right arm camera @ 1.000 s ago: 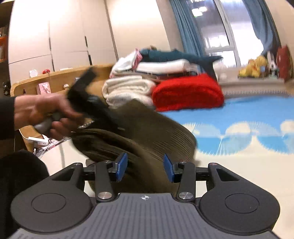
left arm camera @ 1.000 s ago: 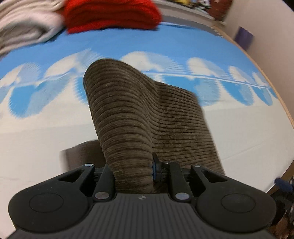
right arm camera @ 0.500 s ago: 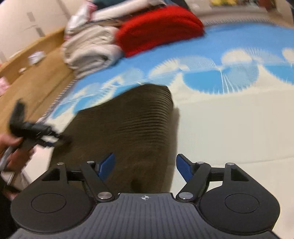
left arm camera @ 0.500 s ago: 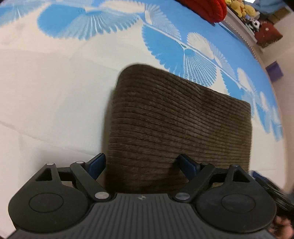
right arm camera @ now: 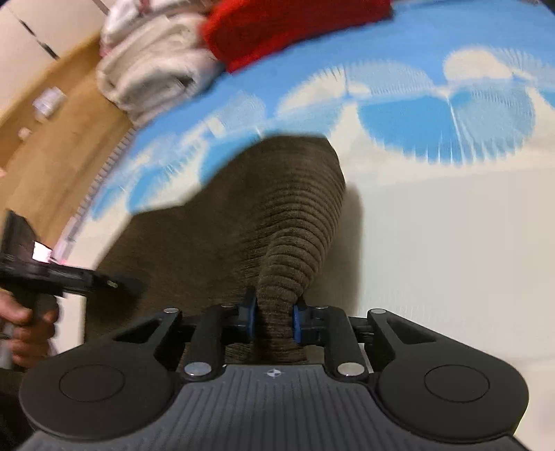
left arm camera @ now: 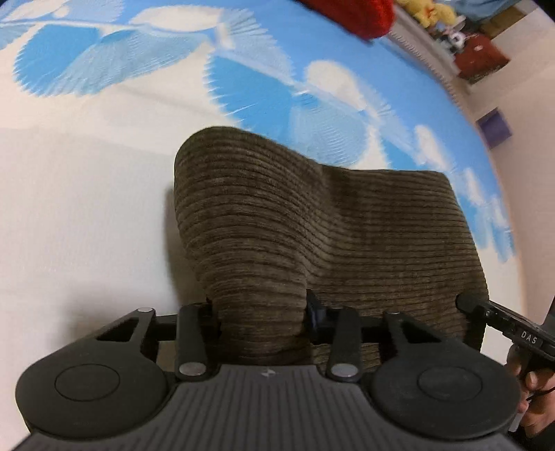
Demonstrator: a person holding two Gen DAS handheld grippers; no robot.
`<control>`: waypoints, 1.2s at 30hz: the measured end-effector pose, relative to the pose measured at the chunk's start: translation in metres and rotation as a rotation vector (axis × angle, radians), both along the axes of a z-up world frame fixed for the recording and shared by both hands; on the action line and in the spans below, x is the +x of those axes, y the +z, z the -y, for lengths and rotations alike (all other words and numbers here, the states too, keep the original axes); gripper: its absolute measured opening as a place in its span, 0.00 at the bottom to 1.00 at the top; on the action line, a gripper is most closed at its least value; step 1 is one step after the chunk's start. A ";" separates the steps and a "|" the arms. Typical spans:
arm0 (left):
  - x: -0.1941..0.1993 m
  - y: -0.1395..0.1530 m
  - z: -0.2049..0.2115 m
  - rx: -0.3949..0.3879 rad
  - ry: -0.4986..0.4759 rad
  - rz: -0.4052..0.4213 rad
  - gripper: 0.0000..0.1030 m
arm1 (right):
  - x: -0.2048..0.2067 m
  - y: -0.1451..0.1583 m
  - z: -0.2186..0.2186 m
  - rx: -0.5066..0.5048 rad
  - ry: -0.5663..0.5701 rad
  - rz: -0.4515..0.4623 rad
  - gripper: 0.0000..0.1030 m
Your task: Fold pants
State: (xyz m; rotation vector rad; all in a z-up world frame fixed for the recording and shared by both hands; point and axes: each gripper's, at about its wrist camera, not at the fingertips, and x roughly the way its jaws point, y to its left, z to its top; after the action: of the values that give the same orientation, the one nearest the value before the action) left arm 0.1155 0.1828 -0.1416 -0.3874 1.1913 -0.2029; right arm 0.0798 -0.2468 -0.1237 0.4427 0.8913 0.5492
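Two near corners of the brown corduroy pants (left arm camera: pixel 312 222) are pinched and lifted, one by the left hand-held gripper (left arm camera: pixel 262 312), one by the right hand-held gripper (right arm camera: pixel 274 315); the rest lies folded on a bed cover (left arm camera: pixel 86 208) patterned blue and white, with red (right arm camera: pixel 284 24) and white (right arm camera: pixel 149 69) laundry piled far behind.

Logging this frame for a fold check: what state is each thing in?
Brown corduroy pants: folded on the bed, near edge bunched and lifted at both grips.
Left gripper: shut on the pants.
Right gripper: shut on the pants.
Red knitted blanket: folded, lying beside the white laundry pile.
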 end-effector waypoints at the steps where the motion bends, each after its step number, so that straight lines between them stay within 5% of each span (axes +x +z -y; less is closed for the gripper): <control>1: 0.006 0.003 0.018 -0.001 -0.019 0.014 0.41 | 0.005 0.008 0.012 -0.004 -0.002 0.018 0.19; 12: 0.067 0.014 0.209 -0.084 -0.178 0.102 0.46 | 0.010 0.041 0.193 -0.097 -0.198 0.026 0.19; 14: 0.070 0.015 0.229 0.011 -0.173 0.132 0.54 | 0.007 0.033 0.219 -0.123 -0.254 0.009 0.21; 16: 0.071 0.022 0.241 0.120 -0.161 0.177 0.54 | 0.006 0.021 0.237 -0.263 -0.358 -0.005 0.30; 19: 0.061 0.040 0.243 0.096 -0.185 0.243 0.51 | -0.005 0.013 0.254 -0.371 -0.431 0.036 0.31; 22: 0.047 0.041 0.260 0.017 -0.369 0.255 0.41 | -0.015 0.013 0.250 -0.316 -0.316 0.077 0.31; 23: 0.044 0.032 0.268 0.054 -0.435 0.233 0.39 | -0.019 0.010 0.243 -0.309 -0.237 0.089 0.31; 25: 0.035 -0.007 0.290 0.277 -0.566 0.137 0.26 | -0.021 -0.003 0.227 -0.310 -0.073 0.062 0.31; 27: 0.028 -0.020 0.293 0.336 -0.607 0.113 0.26 | -0.019 -0.033 0.204 -0.416 0.086 -0.065 0.32; 30: 0.034 0.000 0.284 0.276 -0.529 0.094 0.26 | -0.019 -0.037 0.195 -0.495 0.143 -0.061 0.35; 32: 0.040 0.016 0.277 0.220 -0.482 0.160 0.34 | -0.008 -0.021 0.208 -0.419 0.045 -0.020 0.35; 34: 0.050 0.012 0.270 0.224 -0.407 0.149 0.65 | 0.005 -0.011 0.223 -0.357 -0.096 0.036 0.42; 36: 0.060 0.003 0.261 0.224 -0.331 0.110 0.69 | 0.024 -0.014 0.236 -0.340 -0.245 0.032 0.68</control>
State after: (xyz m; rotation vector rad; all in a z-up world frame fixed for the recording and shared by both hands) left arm 0.1756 -0.0783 -0.1383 0.0196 1.1502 -0.3682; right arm 0.1040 -0.4828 -0.1380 0.2276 0.8652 0.1733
